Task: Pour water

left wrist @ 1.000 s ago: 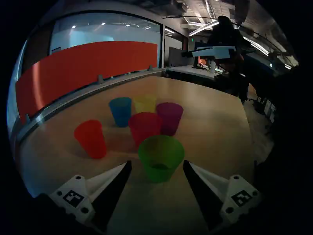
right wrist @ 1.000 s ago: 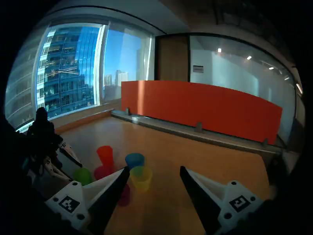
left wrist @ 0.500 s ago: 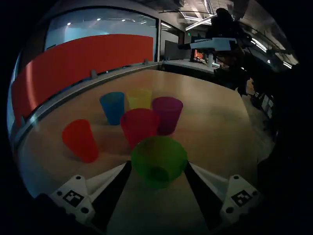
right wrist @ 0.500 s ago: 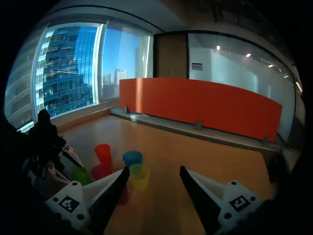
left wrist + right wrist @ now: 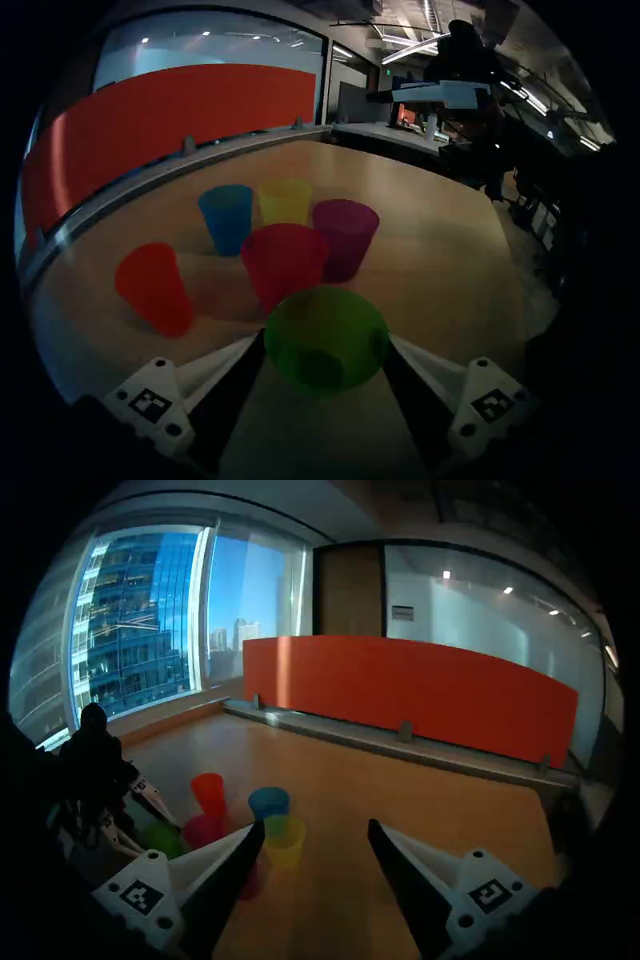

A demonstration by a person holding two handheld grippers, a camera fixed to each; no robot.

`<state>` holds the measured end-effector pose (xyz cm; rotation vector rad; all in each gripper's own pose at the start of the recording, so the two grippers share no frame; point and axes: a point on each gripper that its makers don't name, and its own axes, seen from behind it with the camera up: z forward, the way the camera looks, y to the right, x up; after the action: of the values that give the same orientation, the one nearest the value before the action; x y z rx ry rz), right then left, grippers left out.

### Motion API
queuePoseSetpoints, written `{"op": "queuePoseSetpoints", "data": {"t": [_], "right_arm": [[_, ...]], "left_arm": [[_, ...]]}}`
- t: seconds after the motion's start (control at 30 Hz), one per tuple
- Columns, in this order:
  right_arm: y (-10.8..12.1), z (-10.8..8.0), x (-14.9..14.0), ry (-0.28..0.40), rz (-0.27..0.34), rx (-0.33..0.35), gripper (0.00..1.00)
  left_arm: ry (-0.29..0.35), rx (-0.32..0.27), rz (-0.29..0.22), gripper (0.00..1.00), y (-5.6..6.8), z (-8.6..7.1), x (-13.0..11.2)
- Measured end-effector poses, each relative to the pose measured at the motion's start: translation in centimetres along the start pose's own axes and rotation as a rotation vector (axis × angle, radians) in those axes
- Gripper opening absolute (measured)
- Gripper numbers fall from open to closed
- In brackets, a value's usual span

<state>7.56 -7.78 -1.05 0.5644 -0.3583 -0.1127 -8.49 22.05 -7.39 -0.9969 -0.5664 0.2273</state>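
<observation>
Your left gripper (image 5: 325, 338) is spread wide, and the green cup (image 5: 324, 316) stands upright on the table (image 5: 448, 240) right between its fingers (image 5: 220, 376). The cup's sides reach both fingertips, but you cannot tell from the left gripper view whether either finger presses on it. Its mouth faces you, with a darker patch at the bottom; whether that is water is not clear.

Just behind the green cup stands the red cup (image 5: 284, 260), and beside it, to the right in this view, the purple cup (image 5: 346, 236); the two look close enough to touch. Farther back are the blue cup (image 5: 226, 216) and the yellow cup (image 5: 285, 200), side by side. The orange cup (image 5: 152, 284) stands apart on the left. All are upright.

Your right gripper (image 5: 314, 828) is held above the table, well apart from the cups, its fingers spread with nothing between them. In the right gripper view the cluster of cups lies low and left, by its left finger, with the yellow cup nearest the gap. The left gripper shows there too, at the far left, around the green cup, held by a person seen as a dark shape.

An orange panel (image 5: 416, 696) runs along the table's far edge, and a window (image 5: 136, 616) shows towers and blue sky
</observation>
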Motion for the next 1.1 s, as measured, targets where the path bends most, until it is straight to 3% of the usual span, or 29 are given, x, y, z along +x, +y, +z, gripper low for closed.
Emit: {"op": "queuePoseSetpoints", "data": {"t": [0.17, 0.5, 1.1], "right_arm": [[-0.1, 0.3, 0.0, -0.004, -0.006, 0.003, 1.0], [-0.6, 1.5, 0.0, -0.021, -0.017, 0.022, 1.0], [-2.7, 6.6, -1.1, -0.092, -0.065, 0.104, 1.0]], "left_arm": [[0.0, -0.001, 0.003, 0.87, -0.1, 0.1, -0.1], [0.022, 0.003, 0.021, 0.87, -0.3, -0.8, 0.5], [0.057, 0.057, 0.025, 0.87, -2.4, -3.9, 1.9]]}}
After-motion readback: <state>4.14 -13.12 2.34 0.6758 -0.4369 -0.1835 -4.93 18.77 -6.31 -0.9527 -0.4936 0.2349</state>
